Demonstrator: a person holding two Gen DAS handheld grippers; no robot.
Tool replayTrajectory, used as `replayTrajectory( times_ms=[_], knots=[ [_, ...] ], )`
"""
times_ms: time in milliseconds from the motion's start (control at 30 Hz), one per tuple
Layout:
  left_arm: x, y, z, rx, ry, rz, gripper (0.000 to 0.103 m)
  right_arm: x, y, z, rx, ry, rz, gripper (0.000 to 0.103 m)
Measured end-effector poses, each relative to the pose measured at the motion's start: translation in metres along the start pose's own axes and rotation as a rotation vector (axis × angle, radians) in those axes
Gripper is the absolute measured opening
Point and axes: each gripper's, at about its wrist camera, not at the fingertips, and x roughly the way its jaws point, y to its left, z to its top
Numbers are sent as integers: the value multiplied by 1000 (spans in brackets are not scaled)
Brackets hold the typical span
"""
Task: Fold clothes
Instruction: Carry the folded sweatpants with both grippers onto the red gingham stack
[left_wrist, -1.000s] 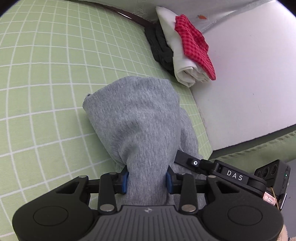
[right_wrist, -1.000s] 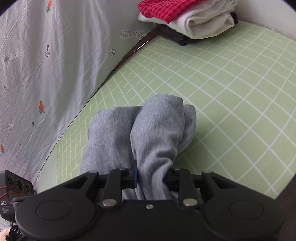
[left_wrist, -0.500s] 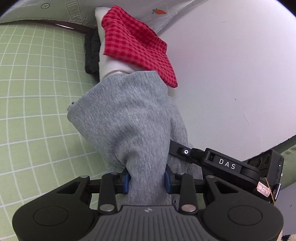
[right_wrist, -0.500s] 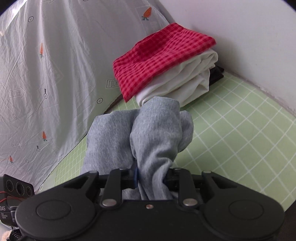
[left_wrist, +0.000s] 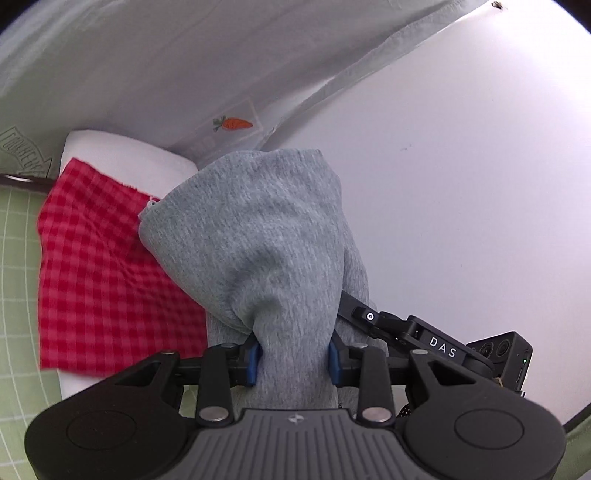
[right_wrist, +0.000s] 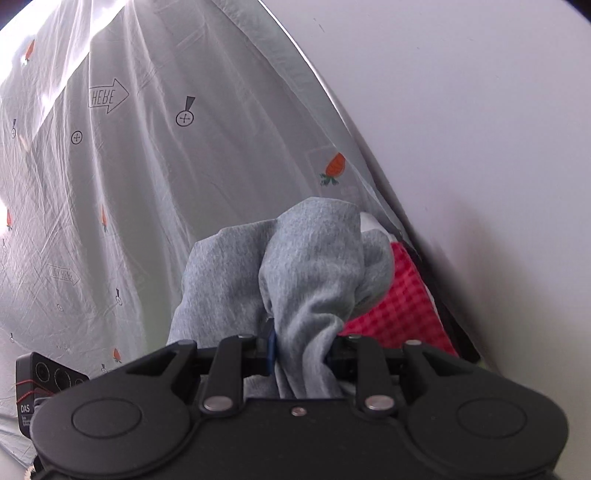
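You grip the grey garment with both grippers.
Left gripper and right gripper clamp it above the red checked cloth.

We list: left gripper, matte black, ribbed grey housing, blue pads, silver rivets, two round discs. Right gripper, all black, same discs; side module lettered DAS, red wiring.

Grey garment fuzzy knit cloth; red checked cloth woven, matt.
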Motion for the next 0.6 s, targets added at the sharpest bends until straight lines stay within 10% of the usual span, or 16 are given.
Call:
replayTrajectory(
  times_ms=[200,400,600],
  knots=[
    [38,64,47,83,-81,407,54,110,-15,32,-208,24,-142,43],
    [45,119,34,-58,-73,424,86,165,-31,-6,-351,132,-311,46],
    [37,99,29,44,-117,513,94,145,-33,-9,-325,112,-376,77]
  ],
)
